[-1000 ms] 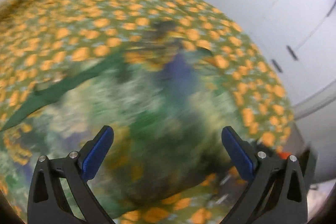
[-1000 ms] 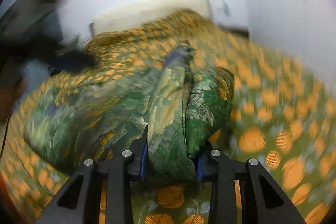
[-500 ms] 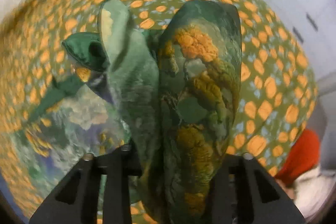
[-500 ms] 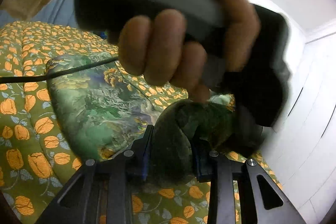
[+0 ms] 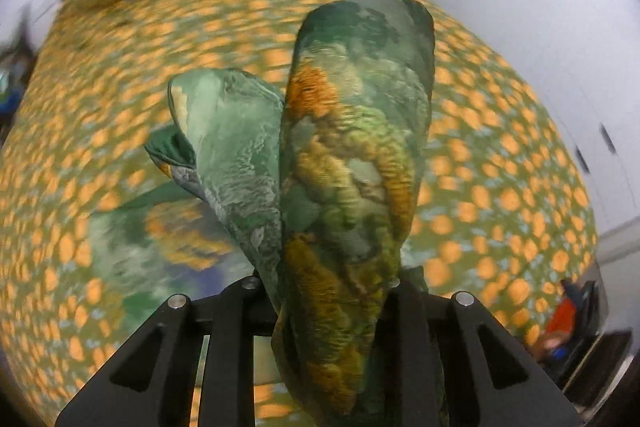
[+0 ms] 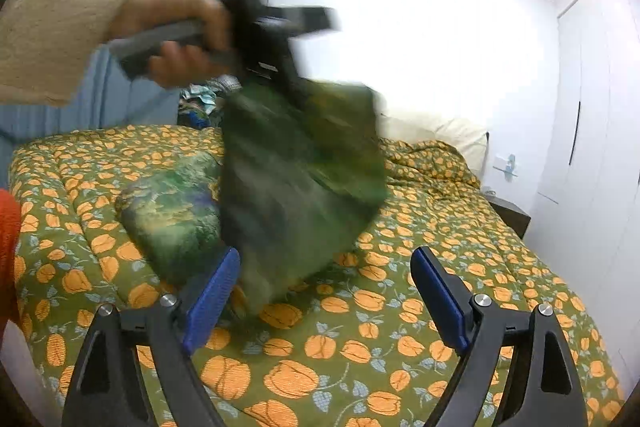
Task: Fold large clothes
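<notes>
A: Which step does the figure show?
B: A handover. The left tool (image 5: 326,291), jaws nearly closed, grips a bunched end of the green printed garment (image 5: 352,167) and lifts it above the bed (image 6: 400,327); the garment's other part lies on the quilt. The right tool (image 6: 324,301) has just been opening, nothing between its pads.
A: And next?
B: Likely the right tool must take a free corner to spread the cloth
</notes>
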The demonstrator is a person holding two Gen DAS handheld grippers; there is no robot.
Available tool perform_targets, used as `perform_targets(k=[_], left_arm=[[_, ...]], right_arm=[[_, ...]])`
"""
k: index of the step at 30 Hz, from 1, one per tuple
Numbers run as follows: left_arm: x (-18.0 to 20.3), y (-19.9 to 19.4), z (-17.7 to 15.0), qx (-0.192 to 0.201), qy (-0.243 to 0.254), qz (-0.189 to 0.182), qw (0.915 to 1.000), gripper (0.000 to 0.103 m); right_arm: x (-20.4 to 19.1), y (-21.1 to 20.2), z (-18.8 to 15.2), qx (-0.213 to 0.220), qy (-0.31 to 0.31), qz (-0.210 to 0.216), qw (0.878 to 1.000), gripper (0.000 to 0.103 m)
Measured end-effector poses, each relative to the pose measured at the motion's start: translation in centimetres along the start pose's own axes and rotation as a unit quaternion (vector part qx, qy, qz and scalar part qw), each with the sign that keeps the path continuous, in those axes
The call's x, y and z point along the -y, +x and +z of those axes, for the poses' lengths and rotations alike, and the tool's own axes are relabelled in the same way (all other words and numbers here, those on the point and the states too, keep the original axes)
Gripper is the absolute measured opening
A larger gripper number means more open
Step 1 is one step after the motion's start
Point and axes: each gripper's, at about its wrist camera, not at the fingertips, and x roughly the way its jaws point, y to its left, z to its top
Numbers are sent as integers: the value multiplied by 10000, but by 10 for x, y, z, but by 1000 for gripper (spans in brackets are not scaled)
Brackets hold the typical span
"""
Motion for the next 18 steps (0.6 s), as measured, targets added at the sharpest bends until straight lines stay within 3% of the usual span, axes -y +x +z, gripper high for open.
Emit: perform_targets(k=[4, 8, 12, 14, 18], left_arm=[[-83, 9, -35, 34, -828, 107, 9965, 24], [-160, 42, -81, -90, -1644, 17, 9864, 26], [-211, 80, -118, -34, -2394, -567, 9693, 31], [-220, 89, -125, 75, -2510, -841, 9643, 33], [-221, 95, -124, 182, -2224, -997, 9697, 36]], right_arm=[[2, 8, -2, -239, 245, -3, 9994, 87], [0, 16, -6, -502, 263, -60, 9984, 87], [-4, 24, -3, -902, 244, -66, 9956, 87], [-3, 27, 10, -1121, 286, 19, 9933, 87], [-7, 46, 54, -1500, 308, 600, 9864, 87]])
